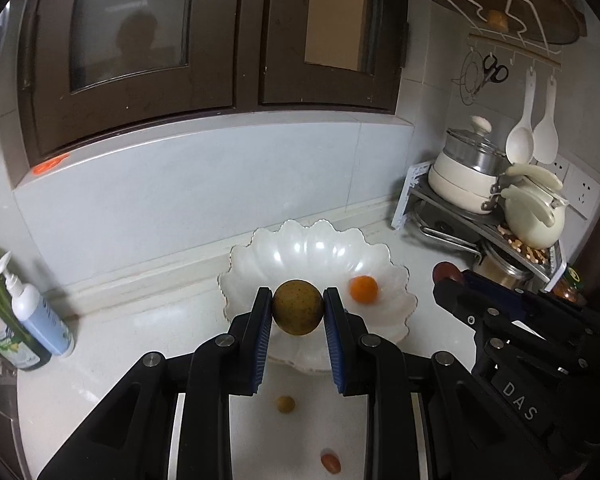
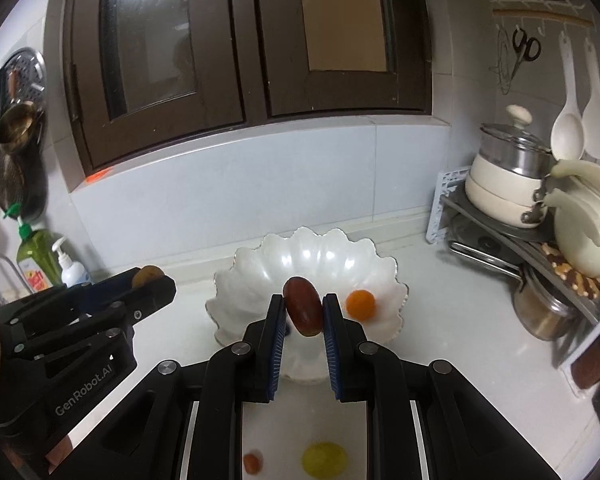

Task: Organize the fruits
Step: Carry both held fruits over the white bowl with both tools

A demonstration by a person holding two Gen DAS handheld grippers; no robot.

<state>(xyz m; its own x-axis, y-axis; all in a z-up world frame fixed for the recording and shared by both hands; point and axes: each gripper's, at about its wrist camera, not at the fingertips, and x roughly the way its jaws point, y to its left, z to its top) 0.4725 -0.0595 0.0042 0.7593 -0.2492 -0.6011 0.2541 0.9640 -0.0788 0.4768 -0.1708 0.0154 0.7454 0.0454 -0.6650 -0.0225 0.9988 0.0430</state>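
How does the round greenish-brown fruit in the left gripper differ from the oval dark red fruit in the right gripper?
The round greenish-brown fruit is a speckled ball; the oval dark red fruit is elongated, smooth and glossy. The greenish-brown one fills a wider jaw gap; the red one sits tilted in a narrower gap. Both are clamped, by the left gripper and the right gripper, over the white scalloped bowl.

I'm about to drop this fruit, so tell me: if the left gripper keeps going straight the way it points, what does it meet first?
Probably the white scalloped bowl: the left gripper, shut on the greenish-brown round fruit, points over its near rim toward the inside. Depth is unclear.
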